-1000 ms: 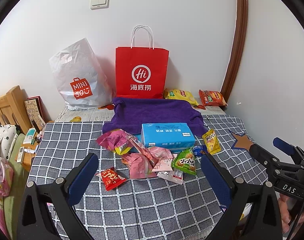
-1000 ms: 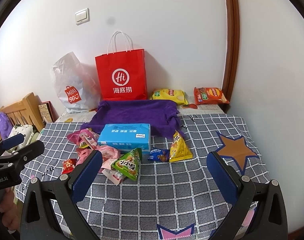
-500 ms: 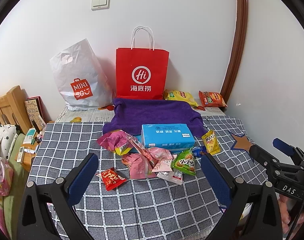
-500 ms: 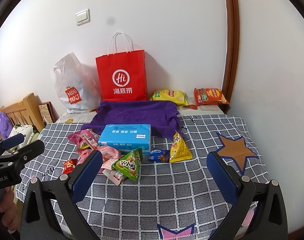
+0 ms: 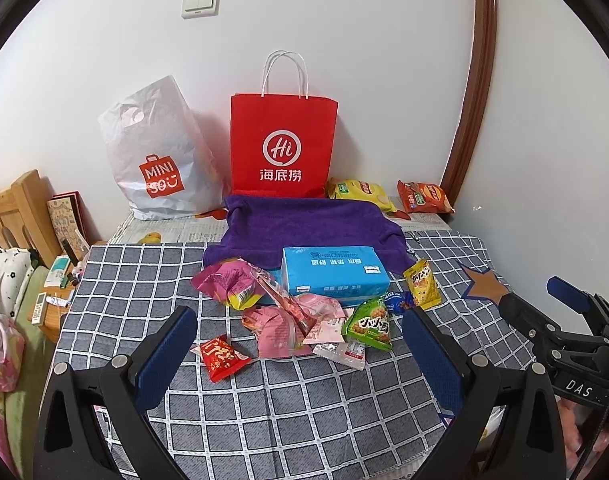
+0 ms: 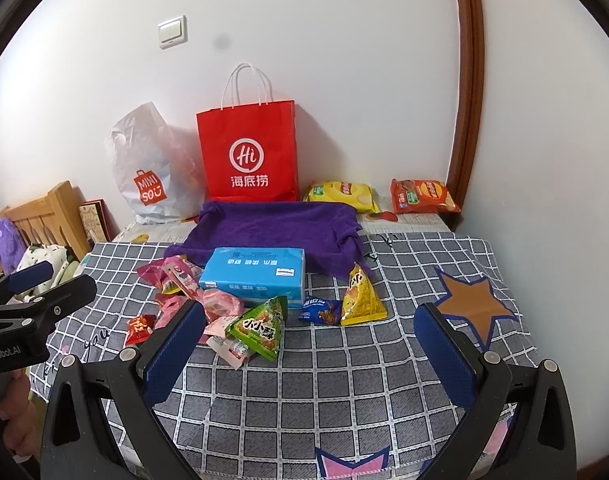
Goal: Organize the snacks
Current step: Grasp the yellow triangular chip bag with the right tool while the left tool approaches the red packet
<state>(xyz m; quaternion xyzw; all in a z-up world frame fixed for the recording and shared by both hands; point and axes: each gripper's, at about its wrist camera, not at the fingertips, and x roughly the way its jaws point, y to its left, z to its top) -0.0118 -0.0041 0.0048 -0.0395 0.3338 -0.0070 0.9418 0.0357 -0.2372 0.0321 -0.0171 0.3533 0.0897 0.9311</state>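
We record the tissue box [image 5: 334, 271] at frame centre on the checked cloth [image 5: 304, 400], its rear edge on the towel [image 5: 304, 224] lying behind it. Behind the towel, the paper bag [image 5: 282, 144] stands against the wall, with the plastic bag [image 5: 156, 152] to its left. At upper right, 2 chip bags [image 5: 424, 198] lie side by side near the wall. Left of and before the box we find a cluster of small packets [image 5: 284, 320]; a triangular packet [image 6: 360, 298] sits off its right corner. Both grippers, left [image 5: 300, 360] and right [image 6: 308, 360], hang at the lower frame edge.
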